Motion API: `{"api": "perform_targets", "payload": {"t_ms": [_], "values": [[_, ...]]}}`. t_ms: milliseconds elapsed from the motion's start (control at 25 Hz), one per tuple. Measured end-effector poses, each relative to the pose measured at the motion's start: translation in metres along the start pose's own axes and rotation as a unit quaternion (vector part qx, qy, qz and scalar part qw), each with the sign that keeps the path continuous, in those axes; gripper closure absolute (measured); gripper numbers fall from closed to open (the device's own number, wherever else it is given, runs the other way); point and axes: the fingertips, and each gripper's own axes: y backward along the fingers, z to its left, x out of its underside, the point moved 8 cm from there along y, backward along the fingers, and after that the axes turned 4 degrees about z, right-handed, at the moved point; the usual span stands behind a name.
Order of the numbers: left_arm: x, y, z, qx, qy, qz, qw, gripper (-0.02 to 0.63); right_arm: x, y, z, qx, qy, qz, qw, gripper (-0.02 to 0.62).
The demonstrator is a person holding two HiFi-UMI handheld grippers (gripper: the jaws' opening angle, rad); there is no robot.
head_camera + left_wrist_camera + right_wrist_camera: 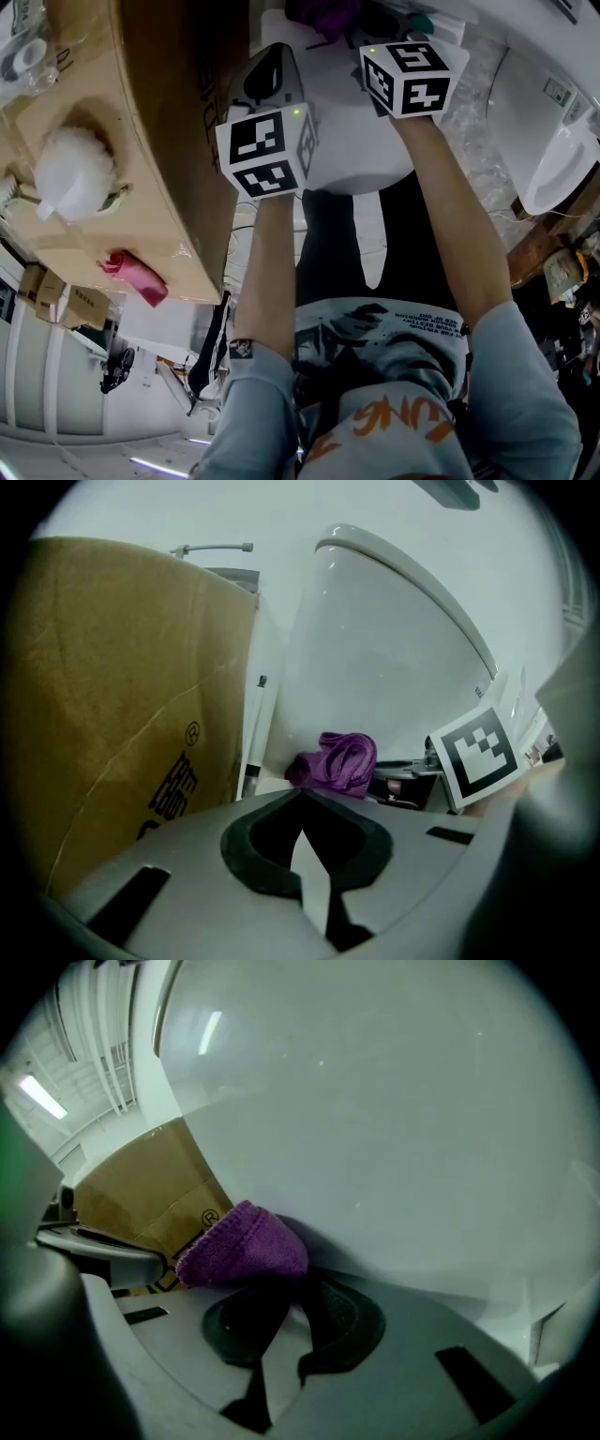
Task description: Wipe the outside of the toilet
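Observation:
The white toilet [356,150] stands right in front of me, its lid [394,639] raised. My right gripper [291,1283] is shut on a purple cloth [242,1246] and holds it against the toilet's smooth white side [394,1119]. In the head view the cloth [323,14] shows at the top, beyond the right gripper's marker cube [408,75]. My left gripper [302,797] is shut with nothing between its jaws. It hovers just left of the right one, pointing at the cloth [336,761], which lies a short way ahead of it.
A tall cardboard box [122,141] stands close on the toilet's left, with a white fluffy thing [73,171] and a pink item [136,277] on top. A white fixture [562,159] is at the right. The person's legs and sleeves fill the lower middle.

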Motion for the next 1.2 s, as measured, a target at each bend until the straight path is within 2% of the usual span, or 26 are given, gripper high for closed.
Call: {"api": "perform_targets", "payload": {"t_ms": [640,1200], "values": [[-0.006,-0.007,-0.055,0.026,-0.025,0.006,0.9993,0.584,0.021,0.042,-0.053,0.026,-0.038,0.008,0.999,0.54],[0.005,-0.015,-0.097,0.043,-0.029,0.02,0.9984,0.584,0.04,0.08,-0.101,0.048,-0.069,0.018,0.996,0.54]]}}
